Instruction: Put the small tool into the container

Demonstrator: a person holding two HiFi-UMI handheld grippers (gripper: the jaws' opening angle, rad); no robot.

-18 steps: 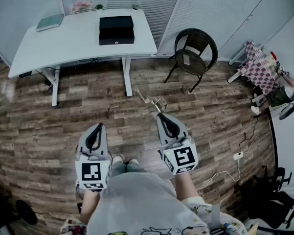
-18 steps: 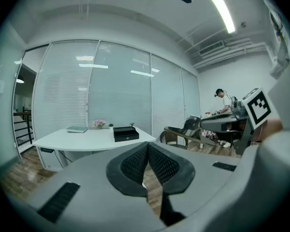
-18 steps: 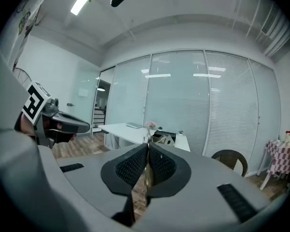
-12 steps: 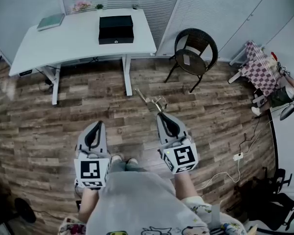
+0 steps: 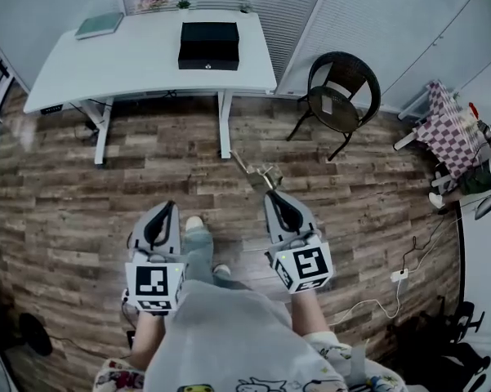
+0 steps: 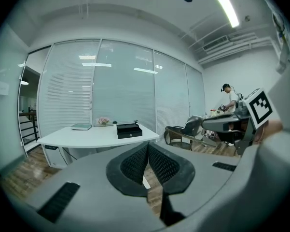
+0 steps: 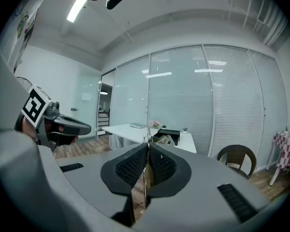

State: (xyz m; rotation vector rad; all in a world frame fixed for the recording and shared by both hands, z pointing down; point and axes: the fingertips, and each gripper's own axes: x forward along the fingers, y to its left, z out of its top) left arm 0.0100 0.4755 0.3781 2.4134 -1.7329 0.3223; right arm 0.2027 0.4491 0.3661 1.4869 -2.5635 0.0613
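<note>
Pointing forward and slightly downward, both grippers sit side by side in front of the person's body, over the wood floor [image 5: 82, 211]. The right gripper [image 5: 271, 194] is a little ahead of the left, and its jaws are clamped on the small tool [image 5: 258, 171], a thin metal piece that sticks out past the pads toward the white table [image 5: 122, 68]. The left gripper [image 5: 165, 210] has its pads pressed together with nothing between them. The container [image 5: 208, 45], a black box, rests on the far part of the table, well apart from both grippers. A dark wicker chair [image 5: 343, 88] stands to the right of the table.
</note>
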